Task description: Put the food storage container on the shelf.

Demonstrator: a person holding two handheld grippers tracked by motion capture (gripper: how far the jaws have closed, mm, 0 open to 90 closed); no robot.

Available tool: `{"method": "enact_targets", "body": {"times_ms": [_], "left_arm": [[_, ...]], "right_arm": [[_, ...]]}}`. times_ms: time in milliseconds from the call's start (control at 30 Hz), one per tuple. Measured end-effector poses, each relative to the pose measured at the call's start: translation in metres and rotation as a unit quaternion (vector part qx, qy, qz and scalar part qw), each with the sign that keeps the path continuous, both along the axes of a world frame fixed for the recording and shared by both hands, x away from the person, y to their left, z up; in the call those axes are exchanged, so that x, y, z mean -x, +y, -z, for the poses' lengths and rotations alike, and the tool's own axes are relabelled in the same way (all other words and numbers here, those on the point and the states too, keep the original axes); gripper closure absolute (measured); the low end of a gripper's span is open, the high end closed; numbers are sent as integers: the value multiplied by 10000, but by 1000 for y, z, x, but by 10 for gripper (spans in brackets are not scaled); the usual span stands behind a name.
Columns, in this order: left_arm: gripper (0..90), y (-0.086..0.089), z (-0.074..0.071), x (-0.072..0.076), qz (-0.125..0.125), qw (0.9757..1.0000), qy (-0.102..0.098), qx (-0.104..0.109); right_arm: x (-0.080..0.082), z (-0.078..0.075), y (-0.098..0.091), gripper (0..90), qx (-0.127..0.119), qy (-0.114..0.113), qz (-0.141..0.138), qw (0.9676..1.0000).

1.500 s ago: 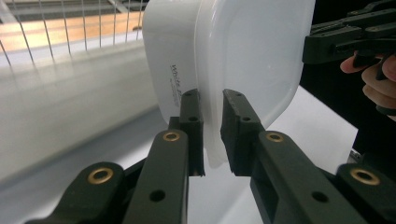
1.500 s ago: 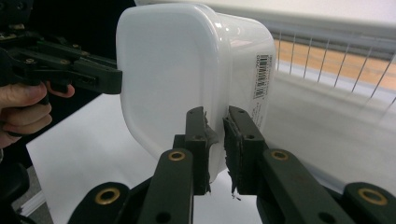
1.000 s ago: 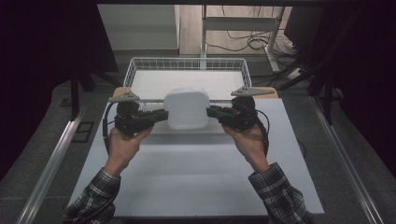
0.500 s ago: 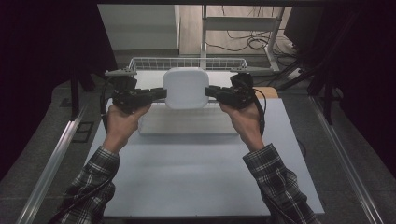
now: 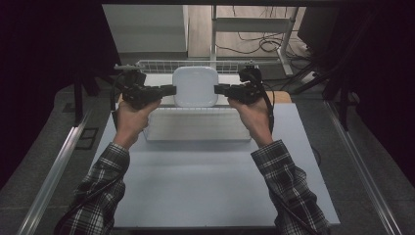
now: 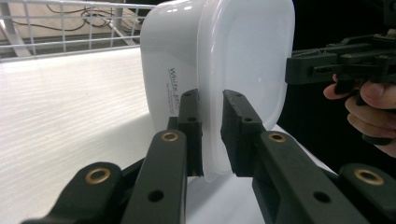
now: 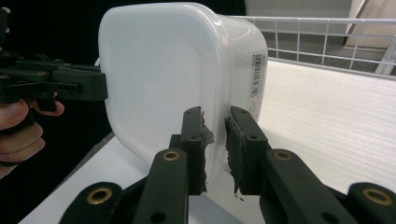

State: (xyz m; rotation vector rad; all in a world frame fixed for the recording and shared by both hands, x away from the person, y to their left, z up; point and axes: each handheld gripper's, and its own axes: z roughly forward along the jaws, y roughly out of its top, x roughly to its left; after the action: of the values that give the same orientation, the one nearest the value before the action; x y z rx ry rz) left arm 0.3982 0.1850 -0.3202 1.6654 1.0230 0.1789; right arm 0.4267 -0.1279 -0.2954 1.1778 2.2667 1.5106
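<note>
Both grippers hold a white plastic container [image 5: 195,86] with rounded corners and a lid in the air over a white wire basket [image 5: 156,63]. My left gripper [image 5: 171,90] is shut on its left rim, and my right gripper [image 5: 218,89] on its right rim. In the left gripper view the jaws [image 6: 212,135] pinch the lid edge of the container [image 6: 243,60], with the right gripper [image 6: 327,65] on the far side. The right gripper view shows my right gripper [image 7: 215,149] clamped on the rim of the container [image 7: 159,70], opposite the left gripper [image 7: 70,84].
The basket's front wall [image 5: 195,125] stands just beyond the hands on a pale table [image 5: 205,181]. Its wire sides [image 7: 327,32] rise behind the container. Metal rails [image 5: 54,171] run along both sides of the table. Cables and a shelf frame [image 5: 254,29] lie on the floor behind.
Both hands have risen and moved away from the person, carrying the container from the basket's near edge to above its far part. Both grips stay the same.
</note>
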Motion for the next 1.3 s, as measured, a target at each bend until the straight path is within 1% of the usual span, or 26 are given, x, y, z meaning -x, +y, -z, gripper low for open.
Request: {"method": "enact_targets", "body": {"times_ms": [33,67,167,233,367,400,500,633,733,800,833,867,933,1033,1067,1100,1200,1233,1267,1300], "left_arm": [[783,0,0,0,0,10000,0,0],[776,0,2,-3,-51,10000,12,13],[750,1,3,-7,-61,9999,53,134],[731,1,3,-8,-62,9999,57,141],[686,-2,4,-10,-66,9999,81,80],[682,-3,5,-12,-72,9999,94,22],[689,-4,7,-16,-98,9998,128,66],[694,-4,6,-19,-120,9998,161,66],[690,-5,5,-20,-118,9998,177,26],[677,-6,3,-22,-155,9997,202,-58],[667,-6,3,-22,-155,9997,202,-58],[654,-7,3,-24,-181,9996,197,-118],[635,-7,2,-26,-208,9994,232,-133],[593,-7,3,-28,-221,9994,261,-96],[593,-6,3,-31,-238,9993,291,-65],[565,-6,3,-33,-246,9992,312,-59],[518,-5,2,-35,-278,9990,331,-87],[518,-5,2,-37,-314,9989,325,-120],[447,-5,2,-40,-388,9987,251,-212],[430,-5,2,-40,-388,9987,251,-212]], "right_arm": [[0,0,0,766,0,0,0,10000],[-4,1,2,762,5,64,12,10000],[-7,2,2,749,-46,61,9,10000],[-9,1,3,738,-54,70,5,10000],[-12,1,5,711,-46,85,32,9999],[-13,1,6,699,15,60,60,10000],[-16,4,8,679,123,94,92,9998],[-22,5,6,673,10,211,94,9997],[-24,4,6,666,22,228,83,9997],[-26,3,9,641,131,203,79,9997],[-26,3,9,641,131,203,79,9997],[-27,3,11,621,175,190,97,9996],[-28,3,13,608,202,188,109,9996],[-30,3,13,596,193,209,137,9995],[-31,3,13,593,202,208,164,9994],[-34,2,14,581,245,188,221,9993],[-36,2,16,569,293,149,285,9991],[-36,2,16,569,293,149,285,9991],[-38,1,16,564,287,150,329,9989],[-38,1,16,564,287,150,329,9989]]}}
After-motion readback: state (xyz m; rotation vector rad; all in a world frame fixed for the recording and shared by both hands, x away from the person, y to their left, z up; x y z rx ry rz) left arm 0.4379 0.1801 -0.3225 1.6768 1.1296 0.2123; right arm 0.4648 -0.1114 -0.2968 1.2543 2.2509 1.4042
